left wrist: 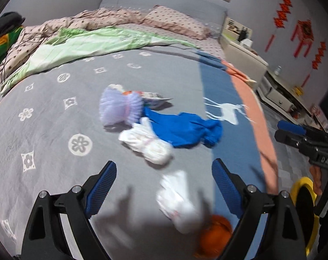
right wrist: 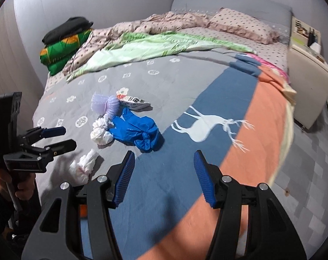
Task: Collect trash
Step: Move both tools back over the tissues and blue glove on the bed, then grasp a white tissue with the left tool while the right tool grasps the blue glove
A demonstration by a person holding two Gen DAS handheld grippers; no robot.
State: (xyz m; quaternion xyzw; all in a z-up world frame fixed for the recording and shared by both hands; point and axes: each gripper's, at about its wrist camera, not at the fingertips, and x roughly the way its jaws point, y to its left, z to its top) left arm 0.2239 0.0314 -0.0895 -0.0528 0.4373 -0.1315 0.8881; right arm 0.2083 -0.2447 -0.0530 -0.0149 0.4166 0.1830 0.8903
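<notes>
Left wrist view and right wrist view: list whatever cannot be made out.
- Orange round object, left wrist view: blurred, partly behind the gripper finger.
- Yellow-rimmed container, left wrist view: contents dark, the right gripper covers part.
- Printed flat carton, right wrist view: lettering too small to read.

Two crumpled white tissue wads lie on the bed: the near tissue wad [right wrist: 82, 169] at about seven o'clock in the right wrist view, the far tissue wad [right wrist: 101, 133] at nine o'clock. One blue glove bundle [right wrist: 138, 130], one lilac foam net [right wrist: 106, 105] and one flattened carton [right wrist: 134, 104] sit beside it. One orange object [left wrist: 215, 236] shows at five o'clock in the left wrist view.
</notes>
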